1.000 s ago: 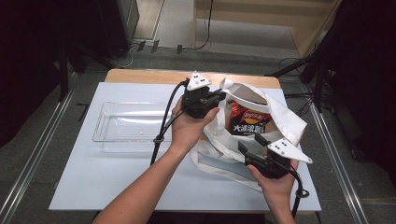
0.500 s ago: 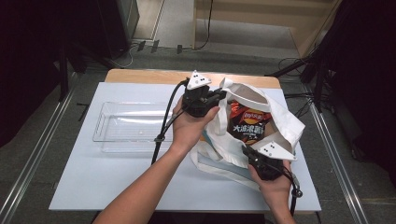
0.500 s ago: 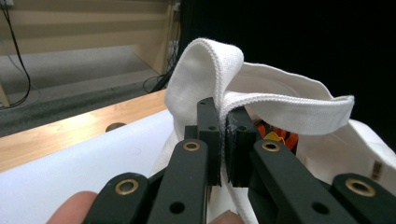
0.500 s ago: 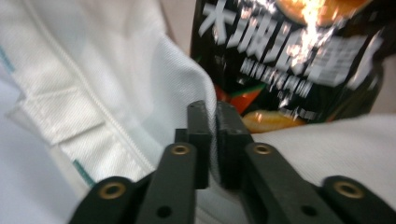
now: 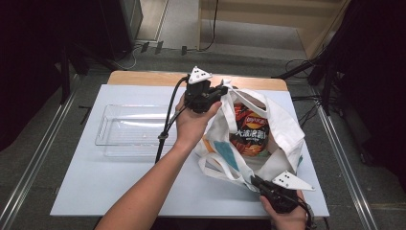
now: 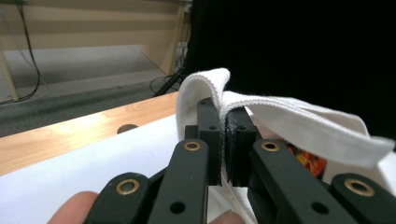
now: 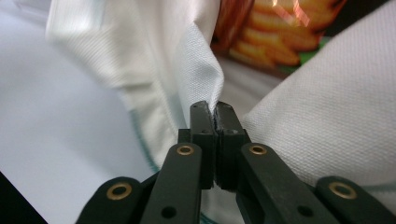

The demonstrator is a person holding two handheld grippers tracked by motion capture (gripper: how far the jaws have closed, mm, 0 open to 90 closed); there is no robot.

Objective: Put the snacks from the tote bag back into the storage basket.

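Both my tongs clamped on the tote bag point(image 5: 282, 129): L gripper point(image 5: 221, 91) on far rim/strap, R gripper point(image 5: 256, 182) just closed on near rim. Chips packet point(image 5: 250, 136) lies between them, prob. nearer R.

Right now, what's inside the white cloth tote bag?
The white cloth tote bag holds an orange-red snack packet with white lettering, upper part showing through the mouth. Its lower part, and anything beneath it, is hidden by the cloth.
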